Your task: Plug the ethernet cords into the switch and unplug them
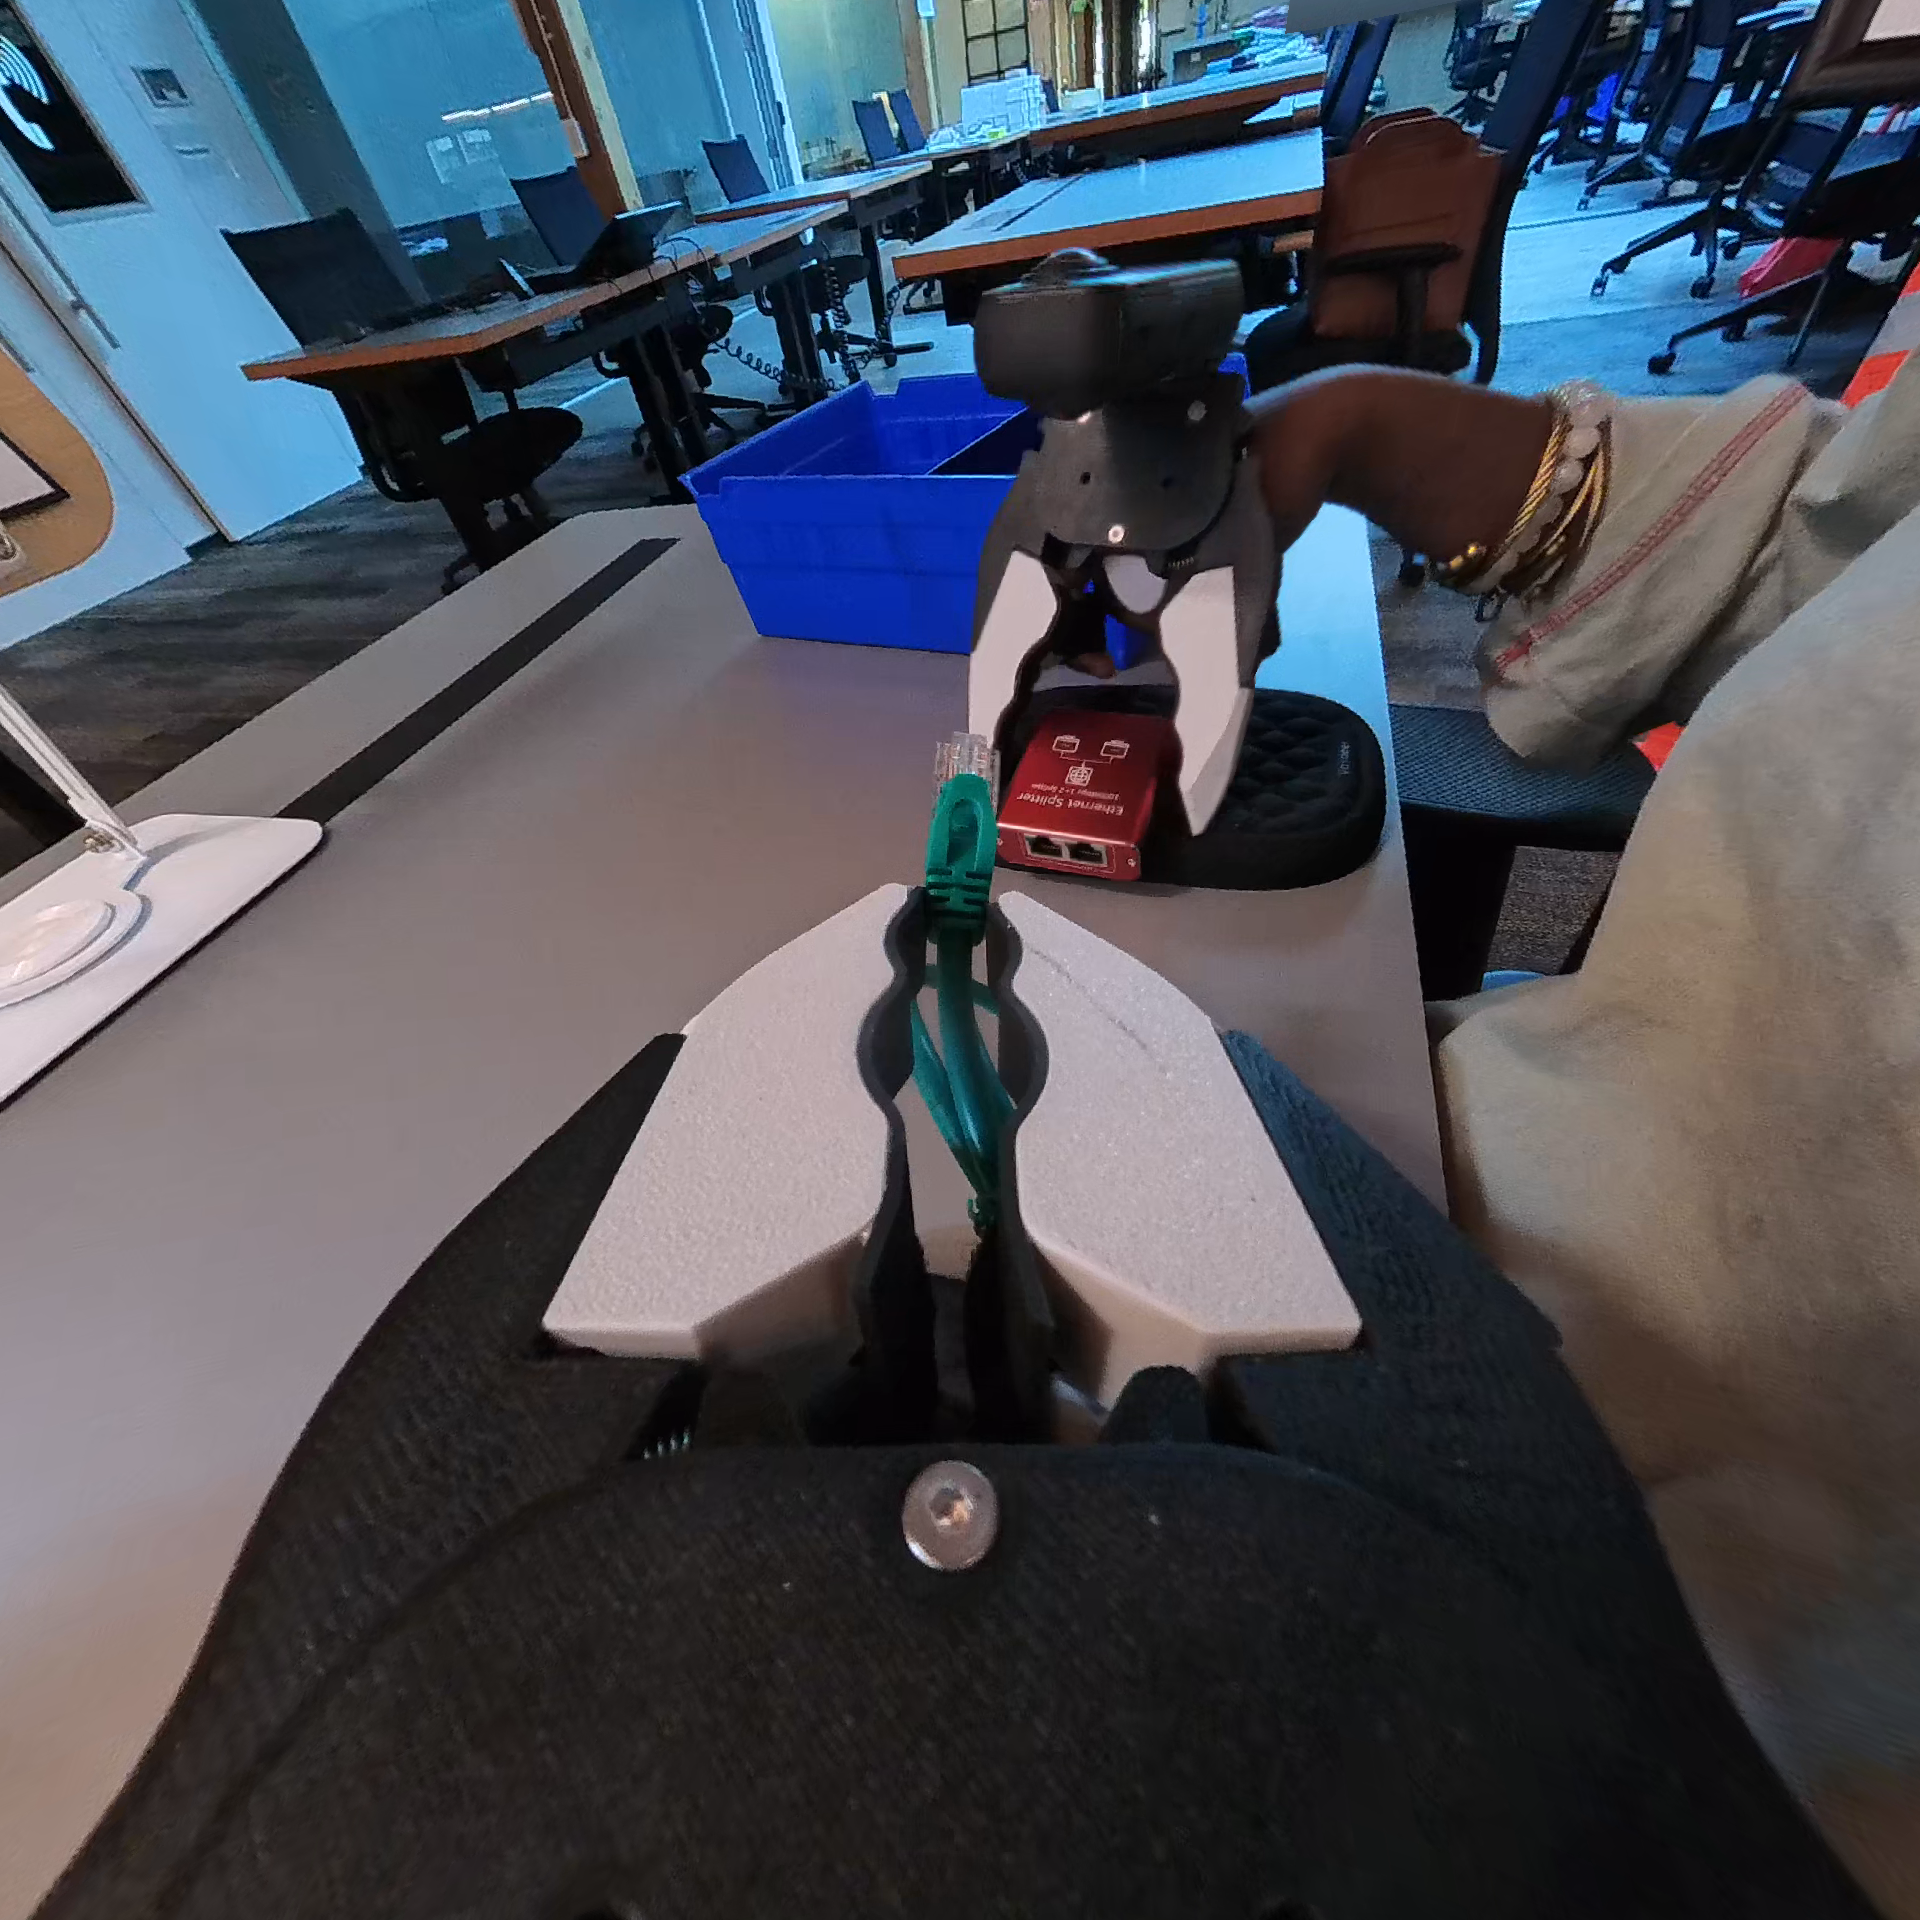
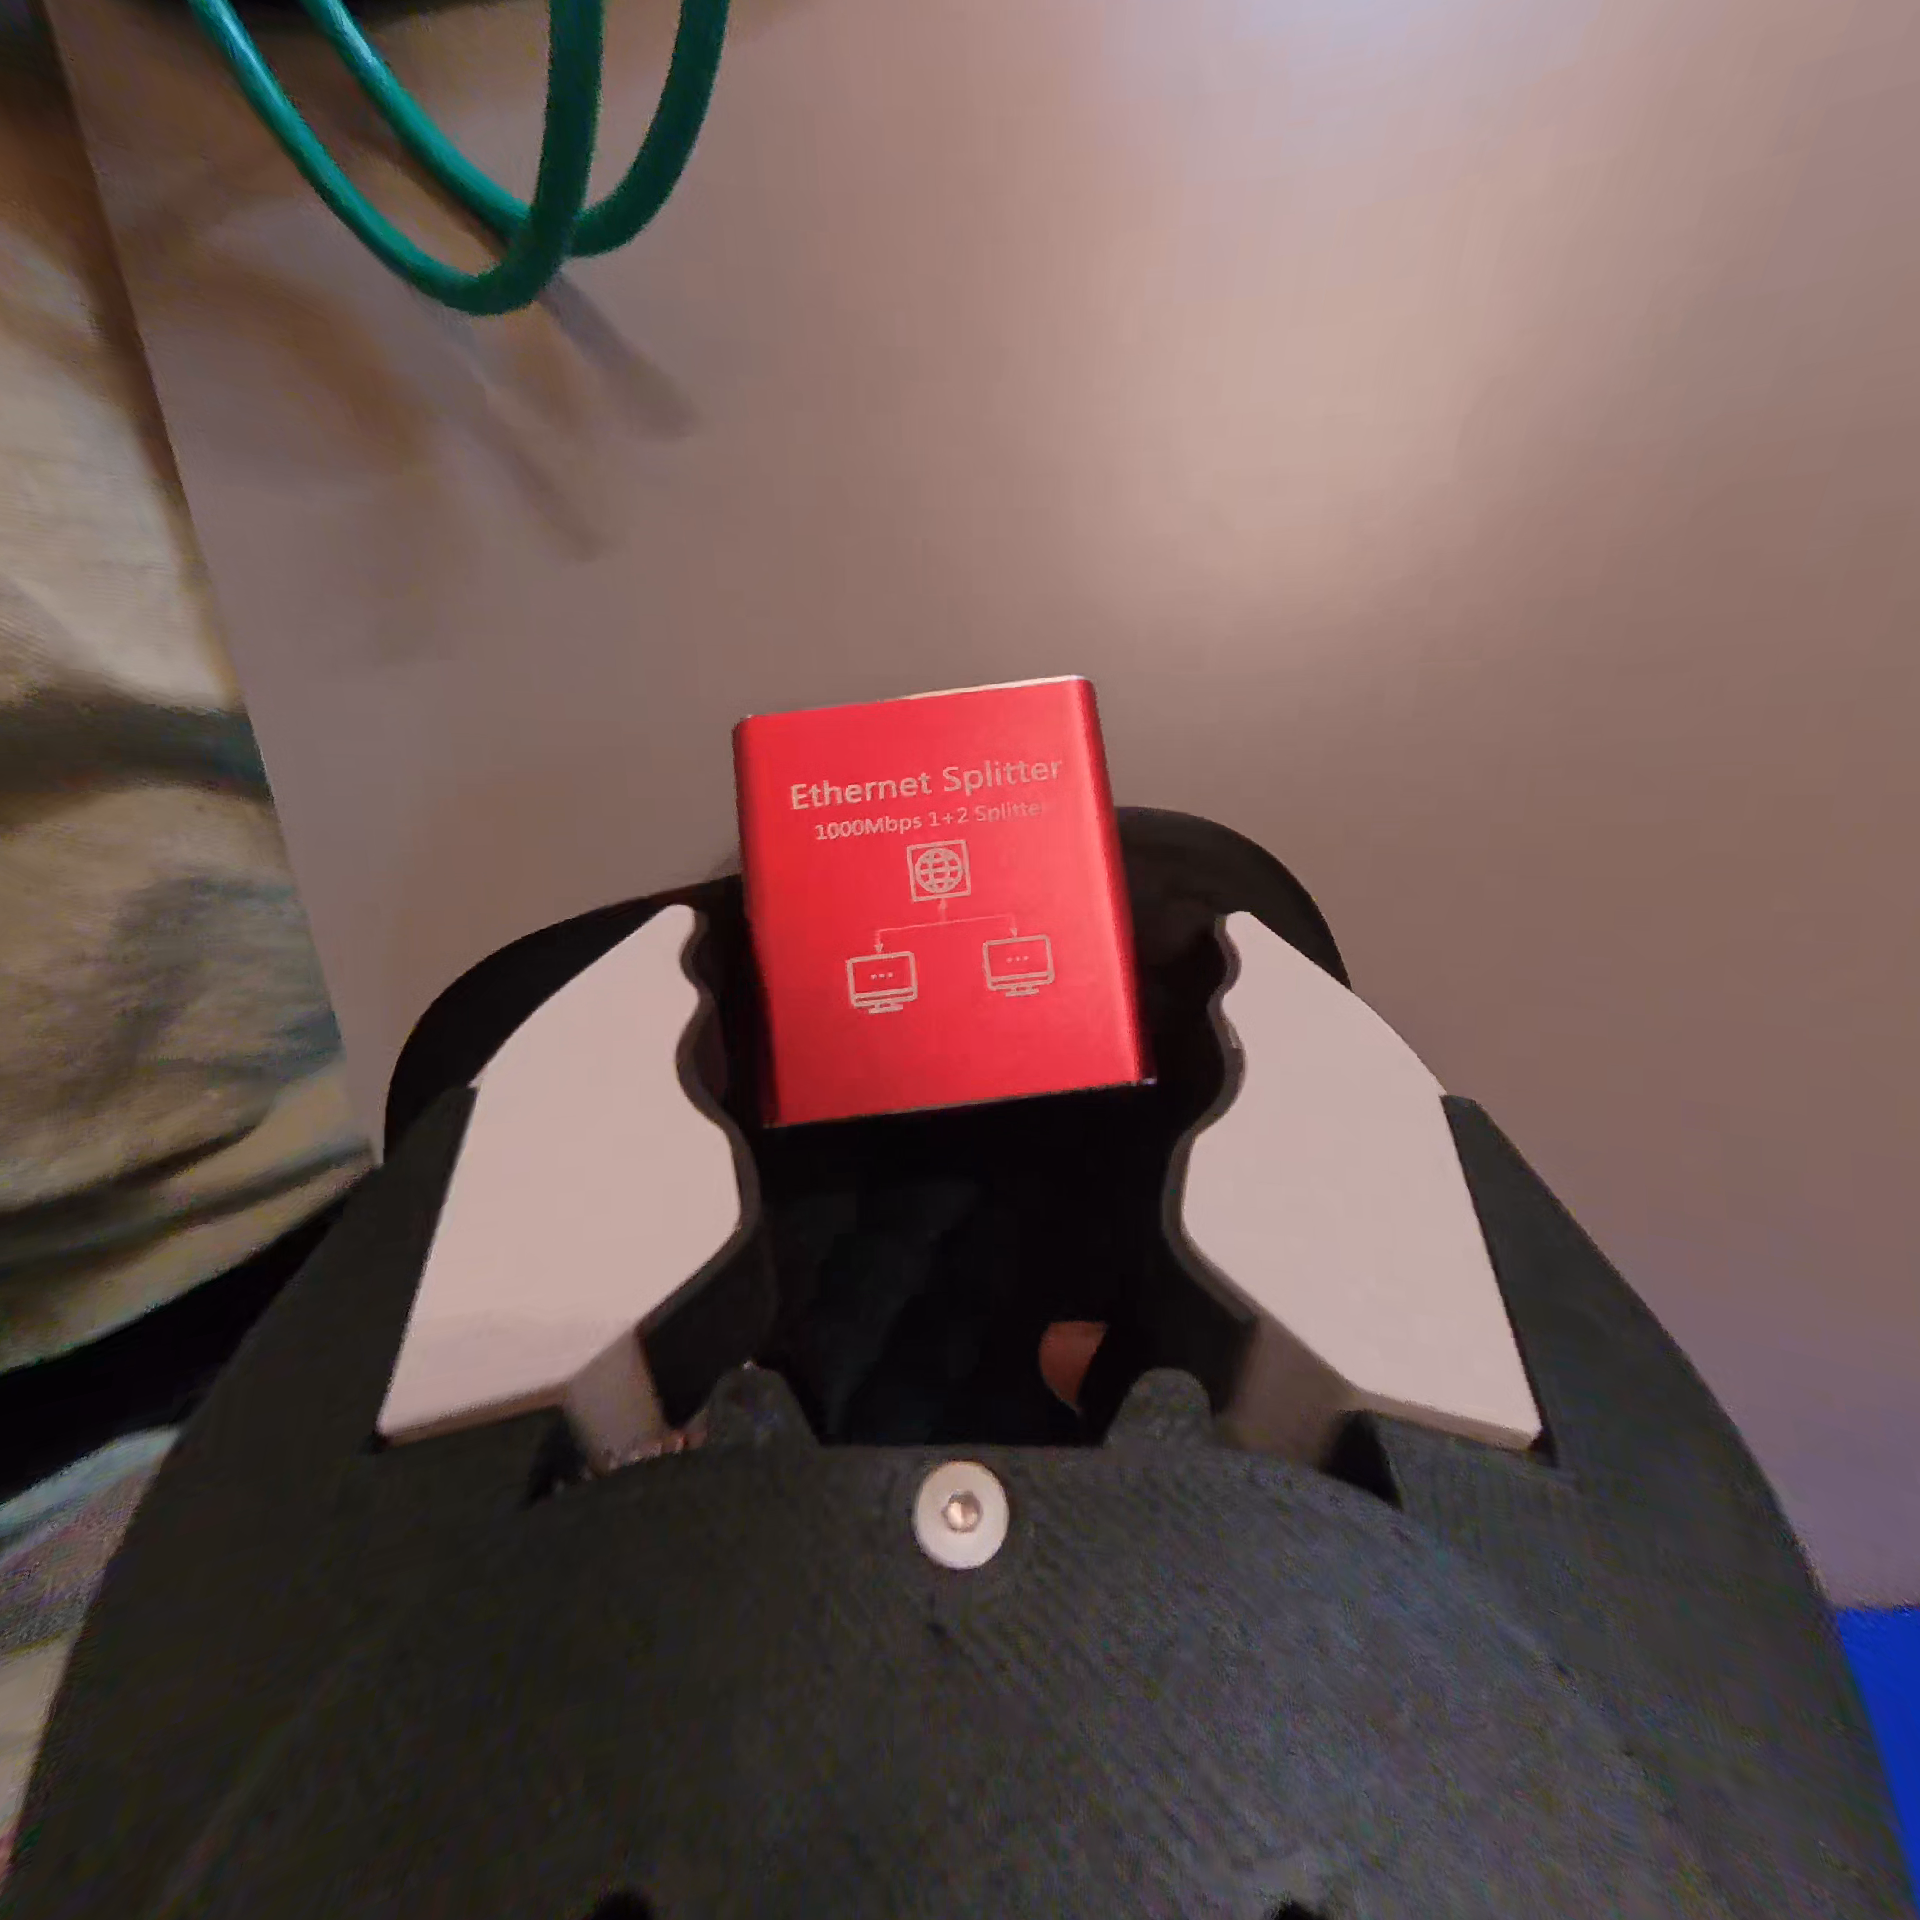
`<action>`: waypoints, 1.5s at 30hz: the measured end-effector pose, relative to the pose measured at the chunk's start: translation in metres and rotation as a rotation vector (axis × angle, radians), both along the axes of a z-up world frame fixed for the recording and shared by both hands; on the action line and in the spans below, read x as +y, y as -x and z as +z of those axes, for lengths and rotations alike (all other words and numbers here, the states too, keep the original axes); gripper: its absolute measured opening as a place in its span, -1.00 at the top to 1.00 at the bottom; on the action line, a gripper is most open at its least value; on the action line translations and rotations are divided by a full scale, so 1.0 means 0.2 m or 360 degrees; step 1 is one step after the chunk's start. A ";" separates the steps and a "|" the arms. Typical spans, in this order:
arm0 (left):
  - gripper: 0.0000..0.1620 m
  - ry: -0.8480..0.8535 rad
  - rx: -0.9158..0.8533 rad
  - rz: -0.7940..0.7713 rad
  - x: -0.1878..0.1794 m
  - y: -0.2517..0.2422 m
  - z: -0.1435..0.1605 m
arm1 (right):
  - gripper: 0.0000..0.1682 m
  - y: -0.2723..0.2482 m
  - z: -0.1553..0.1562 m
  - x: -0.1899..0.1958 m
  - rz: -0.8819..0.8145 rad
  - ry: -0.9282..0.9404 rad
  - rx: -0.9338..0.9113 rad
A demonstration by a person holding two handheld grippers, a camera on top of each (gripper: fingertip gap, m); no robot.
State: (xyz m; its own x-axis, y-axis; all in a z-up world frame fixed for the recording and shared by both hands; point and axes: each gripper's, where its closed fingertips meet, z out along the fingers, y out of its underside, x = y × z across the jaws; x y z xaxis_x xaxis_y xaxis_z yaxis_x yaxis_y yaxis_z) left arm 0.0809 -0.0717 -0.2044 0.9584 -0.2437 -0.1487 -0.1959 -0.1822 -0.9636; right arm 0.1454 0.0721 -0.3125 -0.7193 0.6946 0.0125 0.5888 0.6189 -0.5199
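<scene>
Left gripper clamped on green ethernet cord, right gripper spread wide — straddling red switch.

office/classroom | rows of desks | rolling chairs

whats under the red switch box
The red switch box lies on a black quilted pad on the grey table. The pad's part beneath the box is covered.

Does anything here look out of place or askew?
Only slightly: the red switch lies half on a black pad, half on the table, so it may sit tilted. Nothing looks damaged.
</scene>
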 end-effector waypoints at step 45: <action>0.88 0.0802 0.0272 -0.0216 0.25 -0.11 -0.33 | 0.17 0.11 0.10 -0.29 0.0343 -0.0128 0.0146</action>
State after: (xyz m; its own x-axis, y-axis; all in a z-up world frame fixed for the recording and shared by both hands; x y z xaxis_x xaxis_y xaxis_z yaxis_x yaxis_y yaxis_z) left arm 0.1026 -0.0225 -0.2711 0.8859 -0.4446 -0.1326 -0.3958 -0.5750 -0.7160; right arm 0.1242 0.0142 -0.2917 -0.8439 0.5195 0.1337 0.3912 0.7665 -0.5093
